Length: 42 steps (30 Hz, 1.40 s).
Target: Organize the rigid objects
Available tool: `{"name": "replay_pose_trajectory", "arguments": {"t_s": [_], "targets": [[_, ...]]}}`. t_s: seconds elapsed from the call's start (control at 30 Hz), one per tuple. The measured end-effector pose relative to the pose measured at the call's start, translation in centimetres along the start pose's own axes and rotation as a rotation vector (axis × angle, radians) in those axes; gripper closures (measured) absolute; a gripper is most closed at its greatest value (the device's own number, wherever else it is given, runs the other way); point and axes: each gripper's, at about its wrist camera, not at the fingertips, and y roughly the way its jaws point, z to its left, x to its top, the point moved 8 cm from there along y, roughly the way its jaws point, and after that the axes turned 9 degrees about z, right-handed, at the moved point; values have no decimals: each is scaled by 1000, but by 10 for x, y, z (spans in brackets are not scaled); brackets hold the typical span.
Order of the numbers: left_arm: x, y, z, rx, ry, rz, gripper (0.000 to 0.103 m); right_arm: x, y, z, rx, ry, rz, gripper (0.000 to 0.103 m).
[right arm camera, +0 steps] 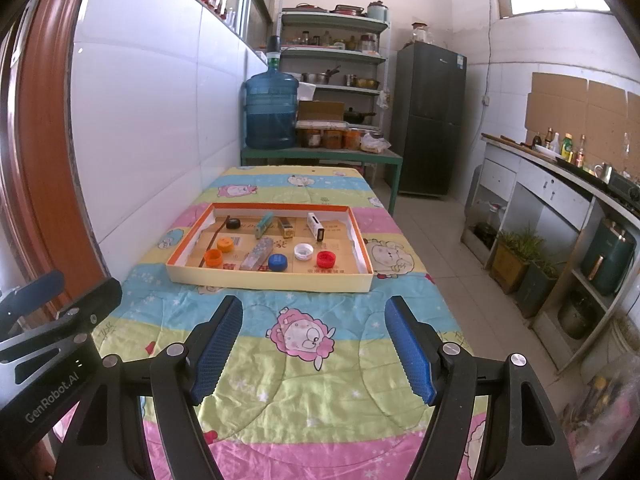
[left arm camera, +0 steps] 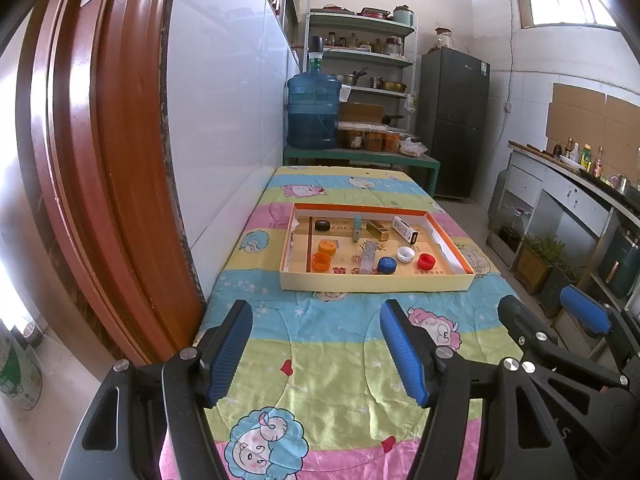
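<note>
A shallow cardboard tray [left arm camera: 376, 281] [right arm camera: 268, 279] with an orange rim lies on the cartoon-print table. In it are a black cap [left arm camera: 322, 225], two orange caps [left arm camera: 321, 261], a blue cap [left arm camera: 387, 265] [right arm camera: 277, 262], a white cap [left arm camera: 405, 255] [right arm camera: 303, 251], a red cap [left arm camera: 426, 261] [right arm camera: 326, 258], a grey remote [left arm camera: 368, 257], a gold box [left arm camera: 378, 230], a white box [left arm camera: 405, 230] and a teal stick [left arm camera: 357, 228]. My left gripper [left arm camera: 316, 320] and right gripper [right arm camera: 314, 312] are open and empty, side by side above the cloth, short of the tray.
A tiled wall and red-brown door frame [left arm camera: 80, 160] stand on the left. A green bench with a blue water jug [left arm camera: 313, 112] sits behind the table, with shelves and a dark fridge [left arm camera: 452, 120] beyond. A kitchen counter [right arm camera: 560, 184] runs along the right, across a tiled aisle.
</note>
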Motion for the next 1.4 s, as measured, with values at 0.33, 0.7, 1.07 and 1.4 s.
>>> {"name": "replay_pose_trajectory", "arguments": {"t_s": [0.33,0.7,1.07,1.4], "targets": [[0,0,0,1,0,0,36,-1,1,0,0,0,0,28],[0,0,0,1,0,0,36,-1,1,1,0,0,0,28],[0,0,-1,1,1,2,36,0,1,1,-1,-1,1,28],[-4,2,-1,-3,2,5,36,-3,3,1,0,2,3,28]]}}
